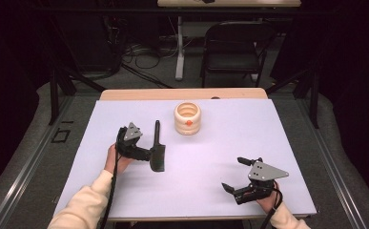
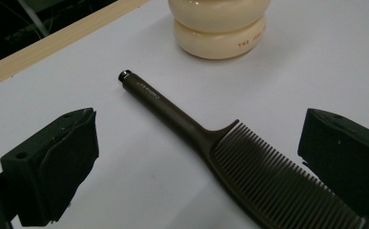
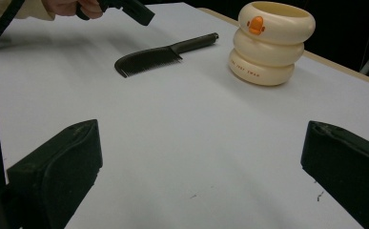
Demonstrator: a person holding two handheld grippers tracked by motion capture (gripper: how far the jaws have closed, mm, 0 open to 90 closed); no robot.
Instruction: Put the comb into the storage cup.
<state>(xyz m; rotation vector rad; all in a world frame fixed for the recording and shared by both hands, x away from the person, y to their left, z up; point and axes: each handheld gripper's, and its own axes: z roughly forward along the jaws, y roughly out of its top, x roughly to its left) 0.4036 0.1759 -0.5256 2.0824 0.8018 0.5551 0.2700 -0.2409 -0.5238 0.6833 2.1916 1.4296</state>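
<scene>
Left gripper view: left gripper, jaws spread, straddles the dark fine-toothed plastic comb lying flat on the matte white table; right gripper gapes empty, well apart.

Each hand carries a black gripper. The left gripper bears a small grey three-cornered plate with dark screw holes; the right gripper has a larger grey plate at its 1 o'clock, dotted likewise. Cream sleeves cover both forearms to the wrist. A black cable trails from the left gripper toward 6 o'clock. In the gripper views the jaws are blocky matte black pads with small round holes.
</scene>
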